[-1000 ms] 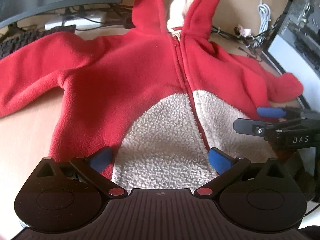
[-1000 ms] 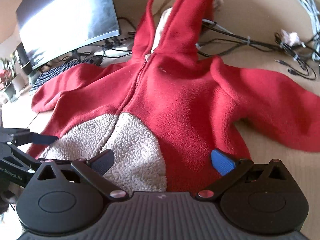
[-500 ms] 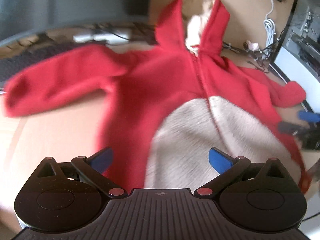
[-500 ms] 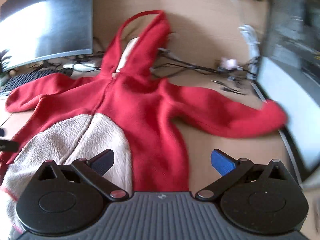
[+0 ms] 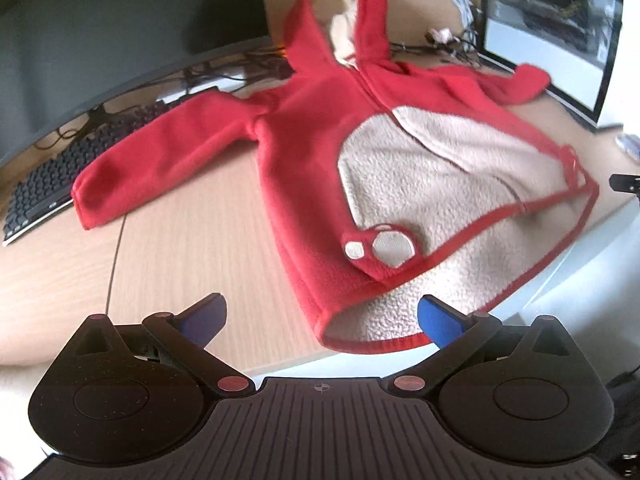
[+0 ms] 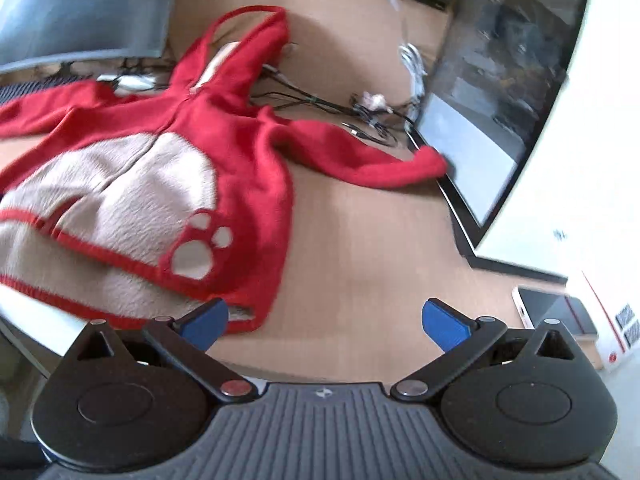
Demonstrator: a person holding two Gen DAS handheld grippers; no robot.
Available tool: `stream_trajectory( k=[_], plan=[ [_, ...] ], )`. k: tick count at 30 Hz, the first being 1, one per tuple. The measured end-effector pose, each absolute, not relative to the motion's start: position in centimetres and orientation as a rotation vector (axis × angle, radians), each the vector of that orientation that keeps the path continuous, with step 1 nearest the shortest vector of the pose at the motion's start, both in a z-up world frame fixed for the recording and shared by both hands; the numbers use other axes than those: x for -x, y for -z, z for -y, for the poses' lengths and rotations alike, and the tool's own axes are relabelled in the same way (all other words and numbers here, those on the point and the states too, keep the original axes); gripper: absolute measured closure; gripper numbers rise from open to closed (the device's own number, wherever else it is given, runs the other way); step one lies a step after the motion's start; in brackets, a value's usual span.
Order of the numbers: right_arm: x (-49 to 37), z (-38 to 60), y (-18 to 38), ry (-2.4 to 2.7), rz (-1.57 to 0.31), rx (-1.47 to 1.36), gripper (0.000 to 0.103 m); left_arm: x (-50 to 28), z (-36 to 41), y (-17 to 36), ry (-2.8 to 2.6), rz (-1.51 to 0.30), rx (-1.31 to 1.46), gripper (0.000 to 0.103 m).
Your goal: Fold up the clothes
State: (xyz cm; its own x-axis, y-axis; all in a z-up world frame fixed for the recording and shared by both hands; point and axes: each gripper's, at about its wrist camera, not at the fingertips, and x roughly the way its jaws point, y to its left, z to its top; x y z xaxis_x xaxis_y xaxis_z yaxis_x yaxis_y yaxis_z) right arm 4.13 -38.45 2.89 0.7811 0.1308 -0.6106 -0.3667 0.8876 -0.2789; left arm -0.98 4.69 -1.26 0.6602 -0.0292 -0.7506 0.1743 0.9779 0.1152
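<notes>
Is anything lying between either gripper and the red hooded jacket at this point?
Nothing visible. The left gripper is open right at the jacket's hem, and the right gripper is open beside its lower corner, with only bare desk between.

Two wrist fisheyes, both looking across the same wooden desk from its near edge

The left wrist view sits low behind its own black gripper with blue-padded fingers [image 5: 320, 320], aimed forward and a bit right, so the red fleece hooded jacket with a cream sherpa front [image 5: 400, 160] fills the middle and right. The right wrist view looks from further right past its black two-finger gripper [image 6: 324, 322], with the same jacket [image 6: 200, 160] pushed to the left and bare light wood desk top [image 6: 360, 240] ahead. Both share the hood, the paw patch, the cable tangle and the dark framed screen [image 6: 480, 120] at the right.
</notes>
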Motion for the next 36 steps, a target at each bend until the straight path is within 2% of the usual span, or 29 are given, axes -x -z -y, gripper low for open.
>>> stream_trajectory(
  k=[5, 9, 14, 17, 20, 23, 27, 30, 36],
  plan=[
    [-5.1, 35.5, -1.0, -0.269, -0.591, 0.590, 0.000, -0.6, -4.1, 1.8, 0.043, -0.819, -0.294, 0.000],
    [-6.1, 34.9, -1.4, -0.143, -0.473, 0.744, 0.000, -1.7, -3.8, 2.0, -0.026, -0.793, -0.382, 0.000],
    [-3.2, 37.3, -7.4, -0.164, -0.424, 0.556, 0.000, -2.0, -7.0, -0.6, -0.114, -0.764, -0.346, 0.000],
    [-2.4, 37.3, -5.6, -0.256, -0.568, 0.593, 0.000, 0.3, -7.9, -1.3, -0.101, -0.780, -0.347, 0.000],
    [-1.7, 37.6, -4.3, -0.418, -0.714, 0.514, 0.000, 1.9, -8.3, 0.6, -0.048, -0.897, -0.325, 0.000],
    [-1.3, 38.4, -7.1, -0.591, -0.714, 0.362, 0.000, 2.5, -8.8, 0.9, 0.054, -0.951, -0.214, 0.000],
    [-4.8, 38.1, -10.2, -0.632, -0.661, 0.190, 0.000, 1.6, -9.7, -2.1, 0.180, -0.888, -0.036, 0.000],
    [-9.6, 36.0, -9.7, -0.615, -0.683, 0.108, 0.000, -1.4, -9.7, -3.7, 0.218, -0.828, 0.068, 0.000],
    [-17.8, 31.8, -7.2, -0.618, -0.688, 0.065, 0.000, -10.1, -5.2, -0.9, 0.207, -0.810, 0.096, 0.000]
  ],
)
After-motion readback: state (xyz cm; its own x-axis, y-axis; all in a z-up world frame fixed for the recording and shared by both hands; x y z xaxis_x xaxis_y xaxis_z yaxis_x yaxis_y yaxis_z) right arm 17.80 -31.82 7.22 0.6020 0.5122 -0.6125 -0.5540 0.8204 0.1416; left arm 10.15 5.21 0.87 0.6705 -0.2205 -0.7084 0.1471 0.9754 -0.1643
